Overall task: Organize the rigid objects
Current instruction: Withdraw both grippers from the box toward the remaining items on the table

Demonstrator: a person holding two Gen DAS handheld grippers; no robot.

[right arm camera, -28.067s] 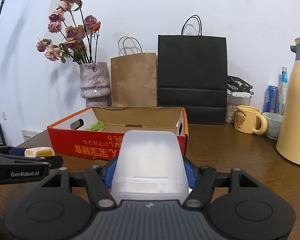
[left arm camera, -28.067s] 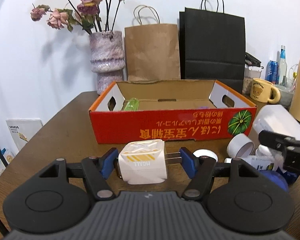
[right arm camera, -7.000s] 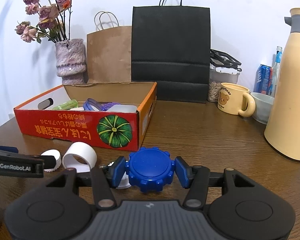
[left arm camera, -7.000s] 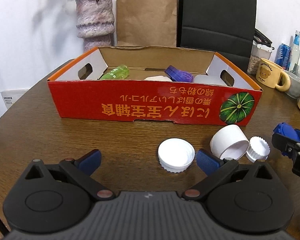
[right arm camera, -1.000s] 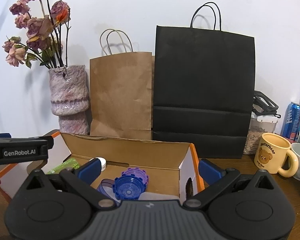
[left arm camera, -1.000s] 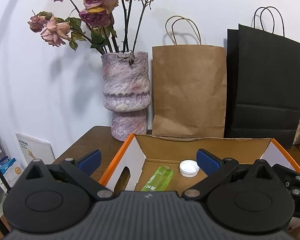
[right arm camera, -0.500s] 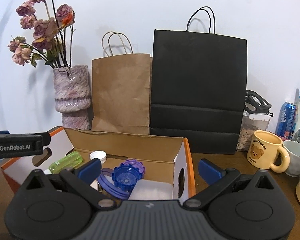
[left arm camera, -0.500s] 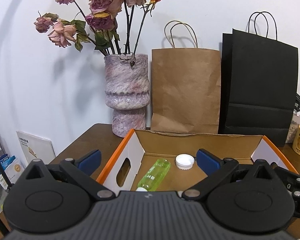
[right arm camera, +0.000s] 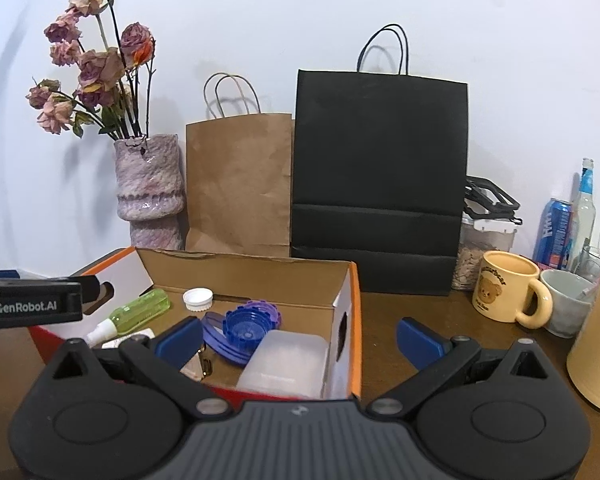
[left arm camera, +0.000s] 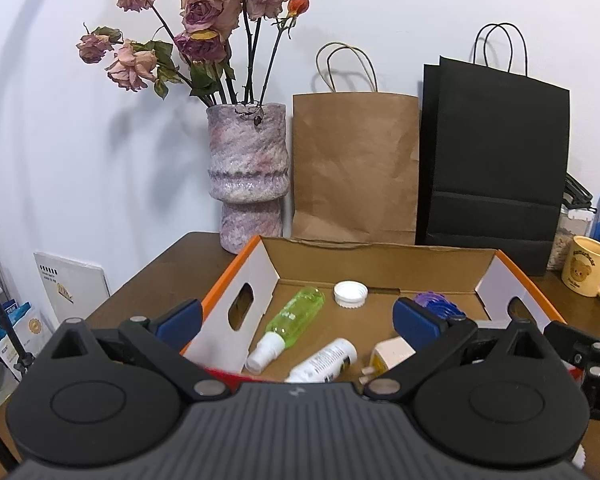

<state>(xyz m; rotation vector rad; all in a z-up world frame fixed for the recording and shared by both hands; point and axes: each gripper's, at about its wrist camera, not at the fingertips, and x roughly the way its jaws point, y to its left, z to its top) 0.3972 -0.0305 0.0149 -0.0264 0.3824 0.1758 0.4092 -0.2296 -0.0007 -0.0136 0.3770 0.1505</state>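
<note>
**Both tongs empty, cap and lid now in the box**

The left tongs [left arm camera: 296,320] and right tongs [right arm camera: 300,338] both gape wide, holding nothing, raised above the near edge of the box [right arm camera: 354,304]. Seven seconds ago a white cap [left arm camera: 350,293] lay on the desk and a blue lid [right arm camera: 245,326] sat gripped; both now lie inside, beside the green bottle [left arm camera: 296,312]. The sorting looks nearly done.

We seem to be in a home: dried roses [left arm camera: 204,28] in a vase [left arm camera: 247,176], paper bags [right arm camera: 240,184], mug [right arm camera: 508,292] on a table [right arm camera: 384,312].
</note>
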